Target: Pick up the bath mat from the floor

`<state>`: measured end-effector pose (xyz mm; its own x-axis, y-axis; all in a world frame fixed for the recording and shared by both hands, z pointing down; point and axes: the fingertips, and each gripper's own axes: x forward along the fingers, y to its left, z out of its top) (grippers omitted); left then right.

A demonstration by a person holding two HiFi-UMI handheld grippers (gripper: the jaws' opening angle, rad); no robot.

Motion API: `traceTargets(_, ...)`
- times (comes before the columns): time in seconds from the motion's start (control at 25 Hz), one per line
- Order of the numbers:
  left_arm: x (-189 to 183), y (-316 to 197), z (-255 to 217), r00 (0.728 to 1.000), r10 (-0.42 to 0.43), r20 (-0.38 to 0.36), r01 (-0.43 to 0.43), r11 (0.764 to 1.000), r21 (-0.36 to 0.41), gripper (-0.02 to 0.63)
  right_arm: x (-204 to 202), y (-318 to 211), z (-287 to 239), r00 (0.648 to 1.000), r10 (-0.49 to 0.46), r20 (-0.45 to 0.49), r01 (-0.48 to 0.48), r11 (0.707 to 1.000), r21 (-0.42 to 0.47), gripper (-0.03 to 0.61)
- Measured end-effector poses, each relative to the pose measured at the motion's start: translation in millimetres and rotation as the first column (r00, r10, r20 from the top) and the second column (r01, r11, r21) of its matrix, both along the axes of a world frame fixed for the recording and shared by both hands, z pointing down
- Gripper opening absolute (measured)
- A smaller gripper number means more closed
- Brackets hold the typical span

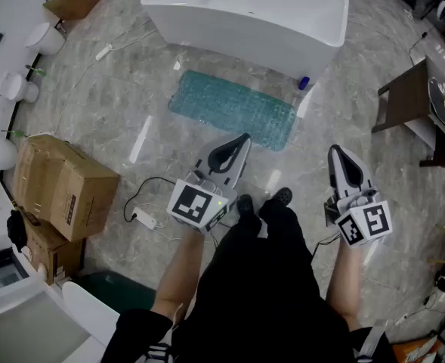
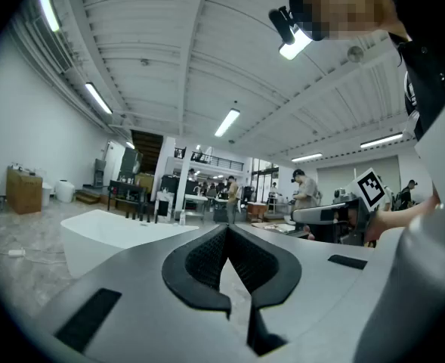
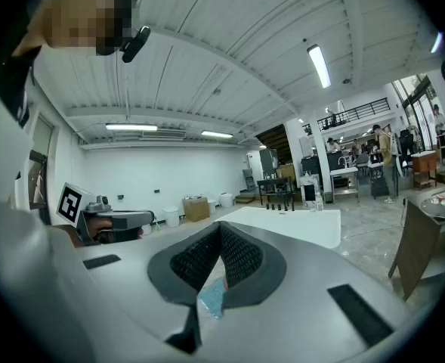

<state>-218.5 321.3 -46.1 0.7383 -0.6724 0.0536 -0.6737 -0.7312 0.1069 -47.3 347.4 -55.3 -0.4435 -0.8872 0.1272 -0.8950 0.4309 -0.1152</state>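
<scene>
Flanking the person's black-clad legs (image 1: 271, 278), the left gripper (image 1: 241, 141) and right gripper (image 1: 337, 154) both have their jaws closed together on nothing, while the teal bath mat (image 1: 233, 109) lies flat on the marble floor (image 1: 116, 97) ahead, just beside the white bathtub (image 1: 252, 13).

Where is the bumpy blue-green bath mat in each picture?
Head view: the bumpy blue-green rubber bath mat lies flat in the upper middle, just below the long white bathtub.
Left gripper view: not in it.
Right gripper view: a small blue-green scrap, low middle, through the gap of the right claw.
Shared landmark: the bathtub, middle left in the left gripper view, middle right in the right.
</scene>
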Motion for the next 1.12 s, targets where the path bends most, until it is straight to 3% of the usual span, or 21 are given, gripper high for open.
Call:
traceTargets(0.4,-13,3,3,1.000,0.011,-0.005,-0.011,1.000,0.002,0.005,-7,7,3,0.999,0.038,-0.028,-0.037,0.999,0.006,0.014)
traceTargets(0.64,-11,-6,10,1.000,0.012,-0.005,-0.012,1.000,-0.011,0.005,7,2,7,0.997,0.070,0.014,-0.070,0.997,-0.016,0.014)
traceTargets(0.88,6,-21,20,0.999,0.031,0.025,-0.030,0.999,-0.030,0.005,38,-17,28,0.994,0.103,0.046,-0.100,0.992,-0.072,0.014)
traceTargets(1.12,30,-61,34,0.999,-0.013,0.052,0.017,0.997,-0.078,0.005,79,-62,48,0.991,0.110,0.074,-0.102,0.989,-0.103,0.014)
